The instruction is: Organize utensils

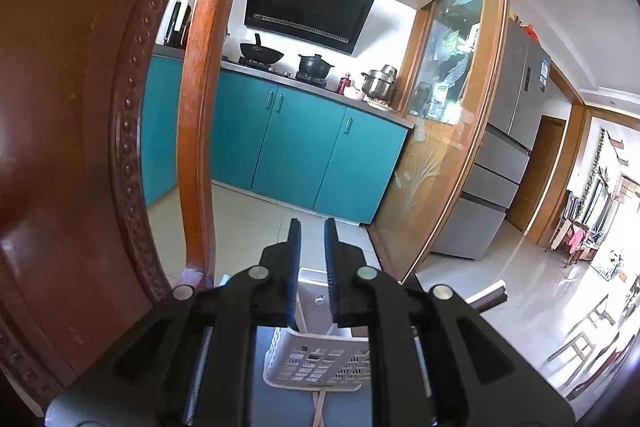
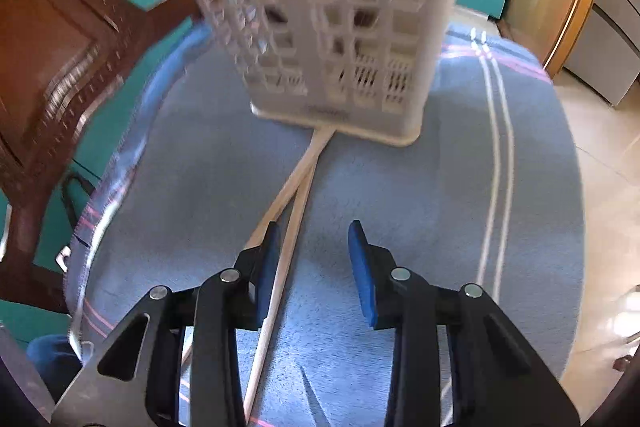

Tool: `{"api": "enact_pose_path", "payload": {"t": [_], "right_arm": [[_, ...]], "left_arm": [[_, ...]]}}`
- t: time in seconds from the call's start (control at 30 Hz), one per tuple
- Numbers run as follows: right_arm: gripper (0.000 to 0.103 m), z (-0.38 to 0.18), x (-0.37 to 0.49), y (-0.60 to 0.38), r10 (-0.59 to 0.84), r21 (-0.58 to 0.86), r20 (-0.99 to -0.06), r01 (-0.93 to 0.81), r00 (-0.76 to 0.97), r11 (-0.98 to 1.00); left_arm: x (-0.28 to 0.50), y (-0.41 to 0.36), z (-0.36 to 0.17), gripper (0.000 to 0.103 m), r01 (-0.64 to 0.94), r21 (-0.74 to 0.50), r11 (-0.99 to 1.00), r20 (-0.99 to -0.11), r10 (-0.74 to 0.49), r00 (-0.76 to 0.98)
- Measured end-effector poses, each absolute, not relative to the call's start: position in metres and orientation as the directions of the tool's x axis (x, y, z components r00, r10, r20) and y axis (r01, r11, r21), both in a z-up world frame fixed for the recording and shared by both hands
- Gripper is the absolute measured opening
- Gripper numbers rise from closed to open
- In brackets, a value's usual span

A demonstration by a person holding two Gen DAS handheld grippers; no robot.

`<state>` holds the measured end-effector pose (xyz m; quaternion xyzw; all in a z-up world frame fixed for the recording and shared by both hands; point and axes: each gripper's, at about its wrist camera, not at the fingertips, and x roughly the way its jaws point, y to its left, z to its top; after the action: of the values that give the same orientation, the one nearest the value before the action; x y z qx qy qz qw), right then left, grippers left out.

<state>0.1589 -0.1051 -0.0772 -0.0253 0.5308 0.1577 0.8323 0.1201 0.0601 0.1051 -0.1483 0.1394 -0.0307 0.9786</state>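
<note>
A white perforated utensil holder [image 2: 332, 27] stands on a blue cloth [image 2: 400, 195] ahead of my right gripper. Two pale wooden chopsticks [image 2: 298, 183] lie crossed on the cloth, running from the holder's base toward me. My right gripper [image 2: 314, 239] is open and empty, its left finger [image 2: 267, 267] beside the chopsticks. In the left wrist view, my left gripper [image 1: 313, 239] is held above the holder [image 1: 320, 359], which shows below and between its fingers. Its blue pads [image 1: 294, 267] stand a narrow gap apart with nothing between them.
A carved brown wooden chair back [image 1: 80, 107] fills the left of the left wrist view and also shows in the right wrist view [image 2: 60, 75]. Teal kitchen cabinets [image 1: 288, 147], a stove with pots [image 1: 280, 61], a glass sliding door [image 1: 448, 107] and a grey fridge [image 1: 508, 147] lie beyond.
</note>
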Motion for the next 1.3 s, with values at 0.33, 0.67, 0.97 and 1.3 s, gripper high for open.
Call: {"api": "enact_pose_path", "payload": {"t": [0.33, 0.67, 0.97, 1.3], "right_arm": [[0.006, -0.083, 0.159, -0.113, 0.225, 0.145, -0.899, -0.229, 0.377, 0.963], [0.014, -0.076, 0.152, -0.185, 0.219, 0.237, -0.882, -0.009, 0.417, 0.972], [0.041, -0.062, 0.155, -0.214, 0.158, 0.253, -0.846, 0.124, 0.509, 0.959], [0.047, -0.067, 0.155, -0.214, 0.151, 0.239, -0.855, 0.119, 0.496, 0.964]], "left_arm": [[0.104, 0.059, 0.078, 0.016, 0.038, -0.245, 0.969, -0.33, -0.121, 0.936], [0.147, 0.008, -0.01, 0.024, 0.157, -0.156, 0.975, -0.641, -0.221, 0.735], [0.16, -0.039, -0.072, 0.042, 0.208, -0.067, 0.976, -0.809, -0.175, 0.561], [0.165, -0.028, -0.1, 0.016, 0.141, -0.028, 0.99, -0.862, -0.095, 0.498]]}}
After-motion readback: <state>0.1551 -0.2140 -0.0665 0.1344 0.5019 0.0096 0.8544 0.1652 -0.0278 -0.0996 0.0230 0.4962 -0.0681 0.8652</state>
